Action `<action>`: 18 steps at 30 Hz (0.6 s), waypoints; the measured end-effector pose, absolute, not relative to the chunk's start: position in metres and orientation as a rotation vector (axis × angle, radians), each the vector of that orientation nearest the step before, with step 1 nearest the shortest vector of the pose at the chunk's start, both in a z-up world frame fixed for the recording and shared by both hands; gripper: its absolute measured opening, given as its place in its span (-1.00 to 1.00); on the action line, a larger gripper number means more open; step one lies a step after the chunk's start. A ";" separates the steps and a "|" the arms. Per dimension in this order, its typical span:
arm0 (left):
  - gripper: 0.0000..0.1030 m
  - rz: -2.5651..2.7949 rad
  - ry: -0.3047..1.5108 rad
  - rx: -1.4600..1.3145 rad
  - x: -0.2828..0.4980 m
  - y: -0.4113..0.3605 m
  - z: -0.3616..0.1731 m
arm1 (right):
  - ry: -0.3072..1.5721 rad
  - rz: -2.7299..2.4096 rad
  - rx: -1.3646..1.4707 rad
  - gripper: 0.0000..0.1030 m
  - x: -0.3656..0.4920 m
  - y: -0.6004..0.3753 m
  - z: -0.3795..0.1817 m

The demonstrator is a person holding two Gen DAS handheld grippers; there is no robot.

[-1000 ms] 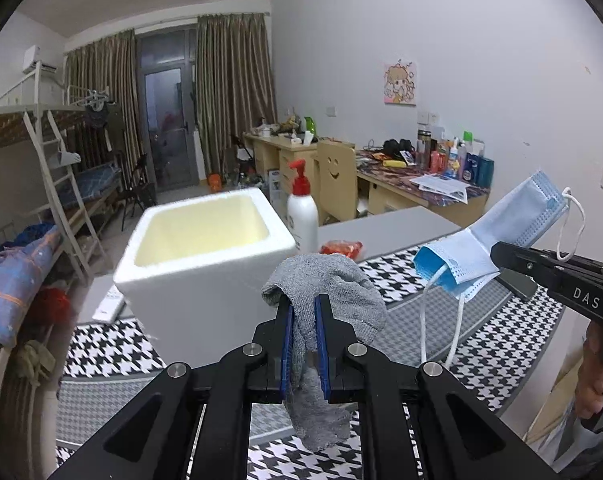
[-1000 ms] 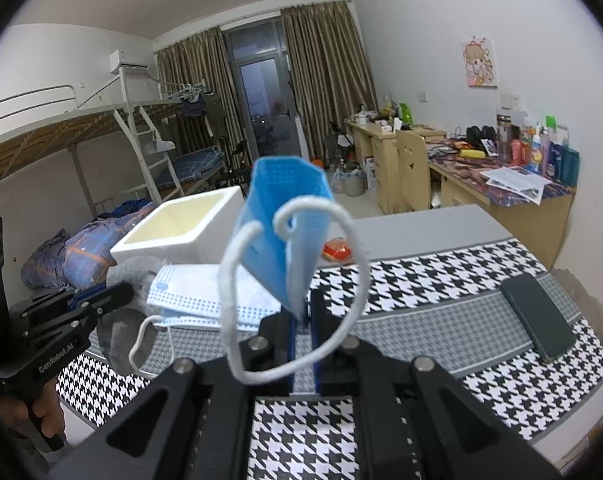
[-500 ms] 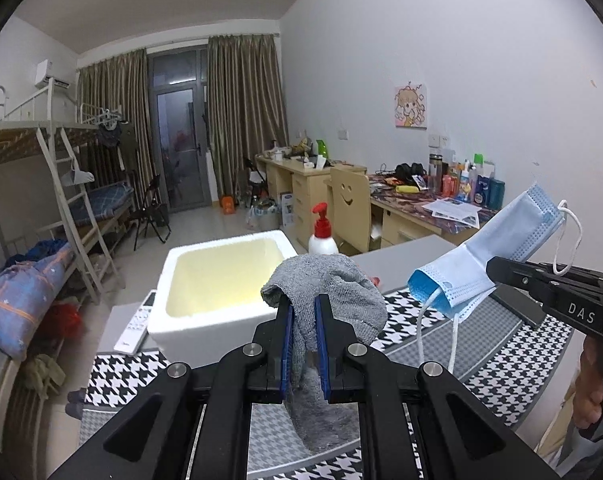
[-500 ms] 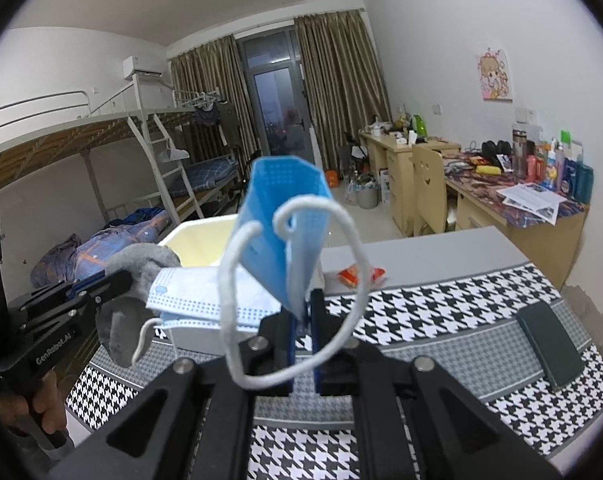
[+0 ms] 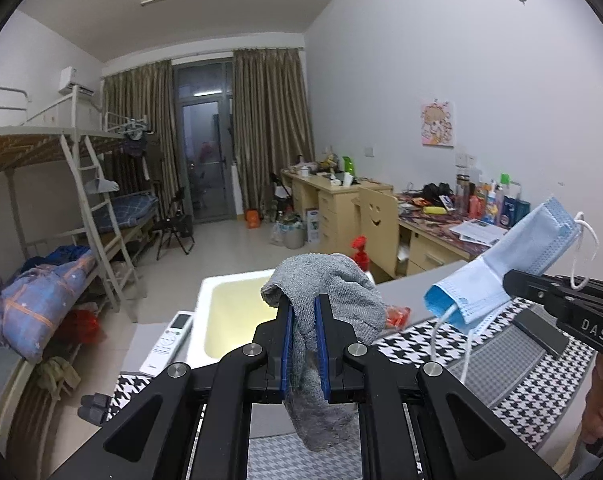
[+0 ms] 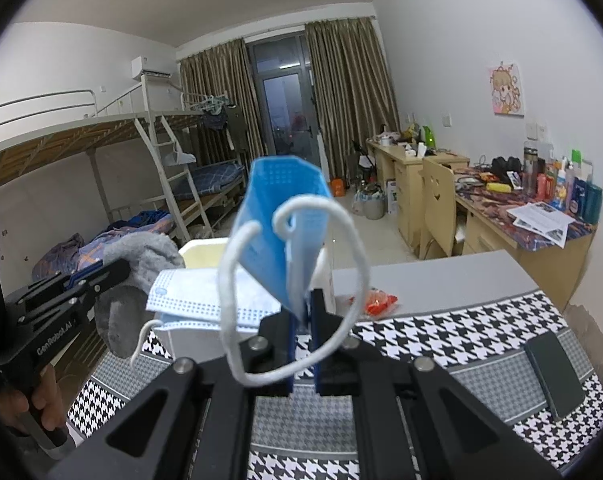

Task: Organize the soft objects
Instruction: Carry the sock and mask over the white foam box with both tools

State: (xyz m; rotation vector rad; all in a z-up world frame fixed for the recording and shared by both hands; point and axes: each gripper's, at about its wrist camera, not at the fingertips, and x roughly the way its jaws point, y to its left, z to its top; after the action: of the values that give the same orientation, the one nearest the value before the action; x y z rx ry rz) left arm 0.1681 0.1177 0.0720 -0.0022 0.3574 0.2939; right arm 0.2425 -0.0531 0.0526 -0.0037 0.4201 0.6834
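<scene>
The left hand-held gripper (image 5: 303, 344) is clenched on a grey sock (image 5: 329, 300), held in the air above the bench (image 5: 513, 376) before the white foam box (image 5: 221, 312) (near the bench's far left corner). The right hand-held gripper (image 6: 301, 336) grips a blue face mask (image 6: 281, 224), raised over the bench's houndstooth cloth (image 6: 461, 340).
</scene>
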 end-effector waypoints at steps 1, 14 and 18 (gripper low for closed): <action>-0.78 0.300 0.353 -0.004 0.169 0.119 0.073 | 0.417 0.684 -0.005 -0.83 0.244 -0.052 0.054; -0.78 0.375 0.311 -0.029 0.178 0.142 0.086 | 0.409 0.724 -0.030 -0.83 0.254 -0.026 0.065; -0.78 0.405 0.310 -0.034 0.182 0.150 0.086 | 0.418 0.746 -0.033 -0.83 0.259 -0.016 0.067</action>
State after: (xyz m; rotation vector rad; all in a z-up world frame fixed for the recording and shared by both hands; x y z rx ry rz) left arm 0.1819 0.1499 0.0860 -0.0342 0.3095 0.4052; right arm 0.2586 -0.0160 0.0666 -0.0334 0.4179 0.7457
